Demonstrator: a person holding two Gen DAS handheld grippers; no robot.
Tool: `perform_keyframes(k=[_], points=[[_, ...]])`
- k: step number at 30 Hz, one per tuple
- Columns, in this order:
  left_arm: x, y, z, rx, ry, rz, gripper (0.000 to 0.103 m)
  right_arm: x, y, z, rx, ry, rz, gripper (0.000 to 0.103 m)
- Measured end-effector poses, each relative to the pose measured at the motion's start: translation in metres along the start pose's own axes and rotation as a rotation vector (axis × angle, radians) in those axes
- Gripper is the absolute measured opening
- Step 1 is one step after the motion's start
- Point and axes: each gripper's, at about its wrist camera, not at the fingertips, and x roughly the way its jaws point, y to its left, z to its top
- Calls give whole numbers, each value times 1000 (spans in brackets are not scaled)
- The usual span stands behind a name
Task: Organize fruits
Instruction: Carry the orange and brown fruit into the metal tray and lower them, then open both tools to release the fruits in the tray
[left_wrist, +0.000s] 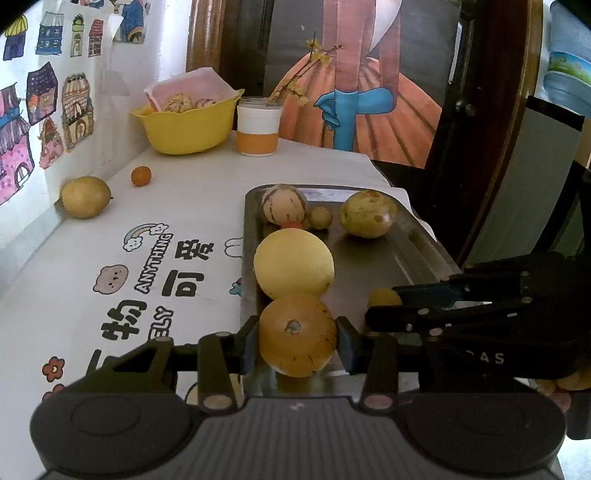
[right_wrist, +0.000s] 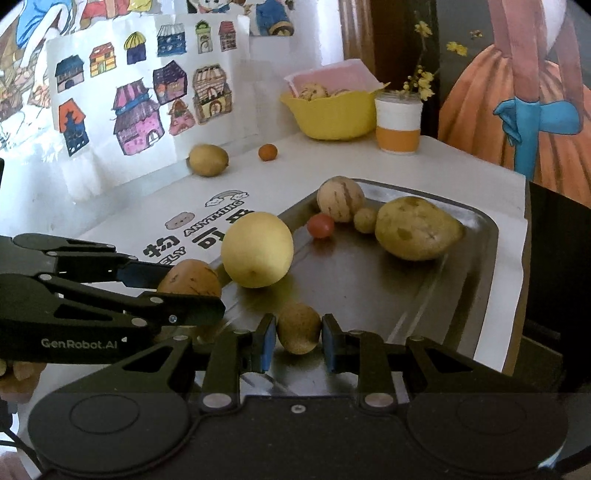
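Note:
My left gripper (left_wrist: 297, 341) is shut on a round orange-brown fruit (left_wrist: 297, 334) at the near left corner of the steel tray (left_wrist: 373, 266). My right gripper (right_wrist: 299, 338) is shut on a small brown-yellow fruit (right_wrist: 299, 328) over the tray's near edge (right_wrist: 458, 266). Inside the tray lie a big pale yellow fruit (right_wrist: 257, 249), a red cherry tomato (right_wrist: 320, 226), a striped melon-like fruit (right_wrist: 340, 199), a small round fruit (right_wrist: 365, 220) and a spotted yellow-green fruit (right_wrist: 417, 228). Each gripper appears in the other's view: the left gripper (right_wrist: 188, 295) and the right gripper (left_wrist: 388, 306).
On the white printed tablecloth by the wall sit a yellow fruit (left_wrist: 85, 196) and a small orange fruit (left_wrist: 141, 175). A yellow bowl (left_wrist: 188, 123) with striped fruits and a white-and-orange cup (left_wrist: 257, 127) stand at the back. The table edge runs just right of the tray.

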Motion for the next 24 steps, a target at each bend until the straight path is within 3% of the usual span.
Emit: perform_keyframes(k=[8, 11, 12, 16, 20, 24], points=[[-15, 11, -2, -93, -26, -38, 55, -27, 5, -6, 32, -50, -45, 60], [-28, 12, -4, -104, -47, -44, 61, -46, 9, -11, 43, -83, -67, 76], [-33, 12, -5, -106, -59, -42, 69, -53, 11, -13, 46, -92, -72, 80], [-58, 13, -11, -105, -110, -9, 93, -78, 17, -22, 74, -114, -81, 88], [-83, 10, -24, -63, -122, 7, 100, -99, 33, -39, 78, -117, -76, 98], [-101, 7, -41, -24, -102, 1, 102, -114, 52, -57, 67, -96, -95, 102]])
